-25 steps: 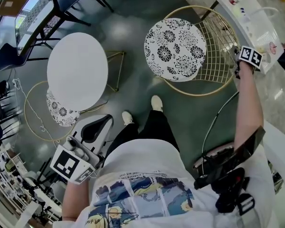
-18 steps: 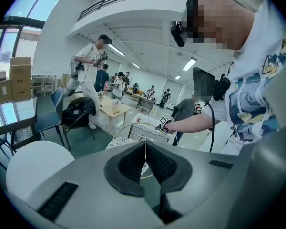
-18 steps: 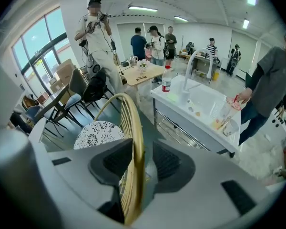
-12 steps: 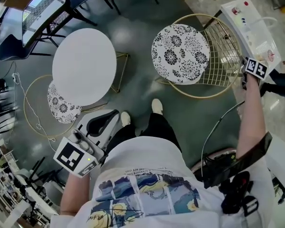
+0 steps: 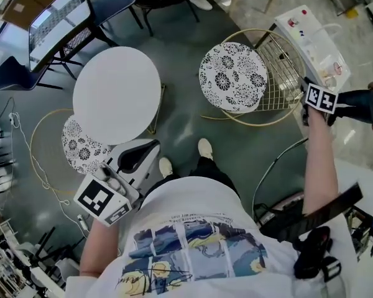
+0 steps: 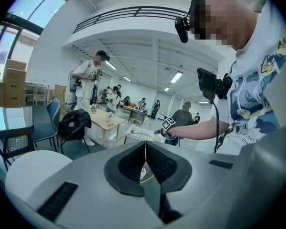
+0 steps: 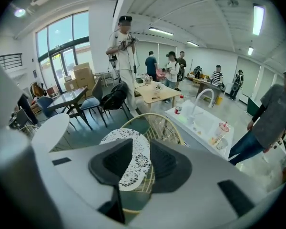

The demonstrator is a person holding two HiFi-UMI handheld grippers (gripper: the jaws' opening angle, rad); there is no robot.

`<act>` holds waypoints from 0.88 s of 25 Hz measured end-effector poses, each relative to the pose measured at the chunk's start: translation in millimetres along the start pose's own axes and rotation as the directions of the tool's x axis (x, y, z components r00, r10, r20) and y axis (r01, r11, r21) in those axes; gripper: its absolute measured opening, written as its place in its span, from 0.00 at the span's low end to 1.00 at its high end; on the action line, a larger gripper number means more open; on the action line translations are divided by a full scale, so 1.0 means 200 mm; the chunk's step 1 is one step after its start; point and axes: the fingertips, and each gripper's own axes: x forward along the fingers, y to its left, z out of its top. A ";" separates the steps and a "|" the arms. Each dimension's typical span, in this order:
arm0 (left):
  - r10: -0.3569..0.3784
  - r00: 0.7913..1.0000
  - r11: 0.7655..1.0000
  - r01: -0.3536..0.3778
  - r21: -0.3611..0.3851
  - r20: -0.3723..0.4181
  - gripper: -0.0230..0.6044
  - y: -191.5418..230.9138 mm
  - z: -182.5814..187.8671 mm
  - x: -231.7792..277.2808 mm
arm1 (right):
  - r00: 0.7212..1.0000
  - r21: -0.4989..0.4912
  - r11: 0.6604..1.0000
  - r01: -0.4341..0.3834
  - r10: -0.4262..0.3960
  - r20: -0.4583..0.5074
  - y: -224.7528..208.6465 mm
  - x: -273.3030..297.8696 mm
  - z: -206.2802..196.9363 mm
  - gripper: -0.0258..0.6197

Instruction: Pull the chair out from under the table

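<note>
chair (image 5: pixel 233 76): gold wire, round floral seat, well apart from round white worktop (image 5: pixel 117 95) | right claw (image 7: pixel 142 151): wide apart, empty | left claw (image 6: pixel 145 156): closed, empty

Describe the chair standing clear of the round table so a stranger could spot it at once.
Start at the round white table and look to its right in the head view. The chair there stands in the open, with a gold wire back and a black-and-white floral seat. Its twin sits half under the tabletop.
</note>
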 end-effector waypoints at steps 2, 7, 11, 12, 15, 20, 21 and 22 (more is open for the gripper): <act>-0.007 1.000 1.000 0.007 0.003 0.013 0.05 0.01 -0.01 -0.10 | 0.999 -0.019 0.999 -0.049 0.050 0.015 0.25 -0.10 0.00 0.22; -0.008 0.999 1.000 0.008 0.002 0.034 0.05 0.06 -0.06 -0.32 | 0.978 -0.098 0.974 -0.202 0.206 0.038 0.93 -0.29 -0.06 0.13; -0.001 0.999 1.000 0.000 0.012 0.041 0.05 0.09 -0.11 -0.49 | 0.947 -0.139 0.943 -0.303 0.314 0.066 1.43 -0.46 -0.13 0.08; 0.000 0.999 1.000 0.000 0.013 0.041 0.05 0.11 -0.13 -0.53 | 0.939 -0.149 0.935 -0.322 0.335 0.074 1.55 -0.51 -0.15 0.07; -0.005 0.999 1.000 0.004 0.015 0.037 0.05 0.14 -0.19 -0.67 | 0.911 -0.162 0.909 -0.383 0.401 0.097 1.89 -0.66 -0.21 0.06; -0.052 0.998 0.998 0.051 0.030 0.022 0.05 0.12 -0.24 -0.81 | 0.869 -0.205 0.871 -0.447 0.477 0.129 2.30 -0.95 -0.28 0.06; -0.058 0.998 0.998 0.058 0.032 0.017 0.05 0.11 -0.26 -0.82 | 0.861 -0.222 0.861 -0.458 0.492 0.132 2.36 -1.00 -0.29 0.06; -0.065 0.998 0.997 0.065 0.034 0.012 0.05 0.09 -0.27 -0.83 | 0.852 -0.238 0.852 -0.467 0.505 0.136 2.41 -1.05 -0.30 0.06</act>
